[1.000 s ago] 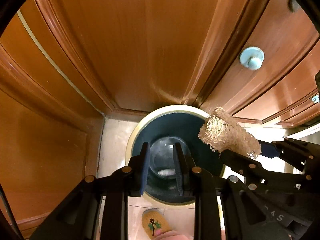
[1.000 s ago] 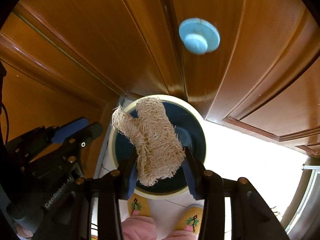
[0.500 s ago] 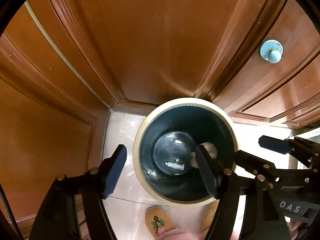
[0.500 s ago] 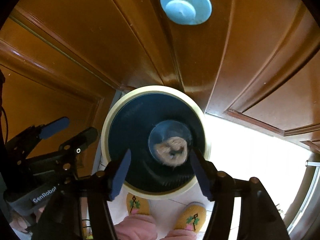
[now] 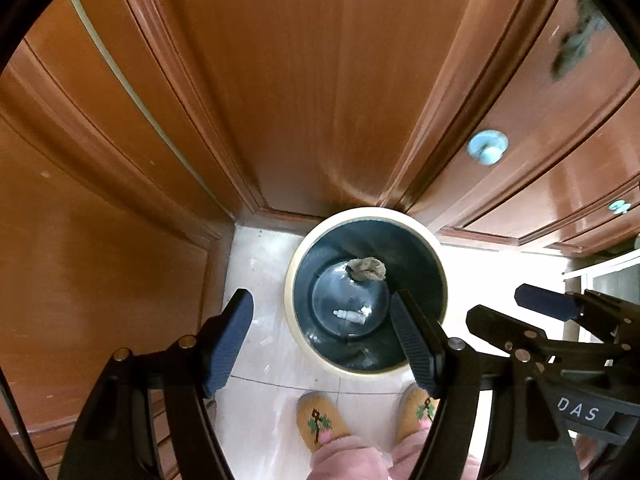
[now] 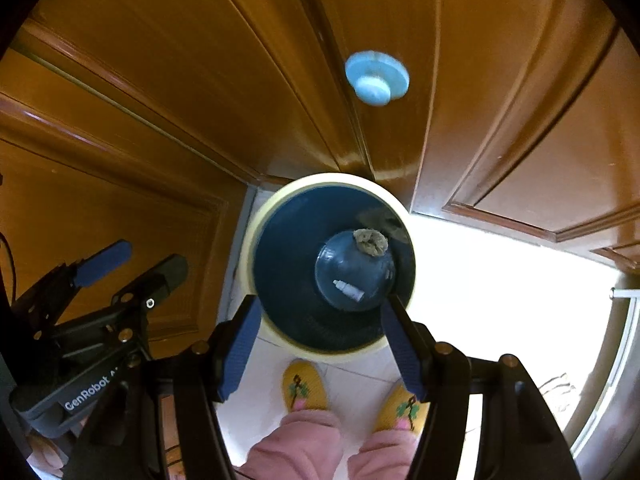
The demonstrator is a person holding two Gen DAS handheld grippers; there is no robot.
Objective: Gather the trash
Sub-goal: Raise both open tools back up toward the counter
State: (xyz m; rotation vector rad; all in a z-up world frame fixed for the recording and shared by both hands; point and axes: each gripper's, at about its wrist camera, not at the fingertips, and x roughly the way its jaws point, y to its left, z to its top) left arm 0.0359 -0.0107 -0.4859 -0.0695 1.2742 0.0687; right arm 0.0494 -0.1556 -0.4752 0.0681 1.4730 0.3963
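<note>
A round trash bin (image 5: 294, 280) with a cream rim and dark blue inside stands on the floor below both grippers; it also shows in the right wrist view (image 6: 250, 240). A tan loofah piece (image 5: 366, 269) (image 6: 371, 241) lies at its bottom by the far wall. A small white bottle (image 5: 349, 315) (image 6: 347, 289) lies beside it on the bottom. My left gripper (image 5: 322, 338) is open and empty above the bin. My right gripper (image 6: 320, 344) is open and empty above it too, and shows at the right of the left wrist view (image 5: 516, 312).
Brown wooden cabinet doors (image 5: 300, 80) with pale blue knobs (image 5: 487, 148) (image 6: 376, 78) stand behind the bin. A wooden panel (image 5: 100, 260) closes the left side. The person's yellow slippers (image 5: 320, 420) (image 6: 304, 390) stand on the pale tiled floor (image 5: 260, 272) just in front of the bin.
My right gripper opened and dropped the loofah piece into the bin. My left gripper opened as well. Both grippers have risen higher above the bin.
</note>
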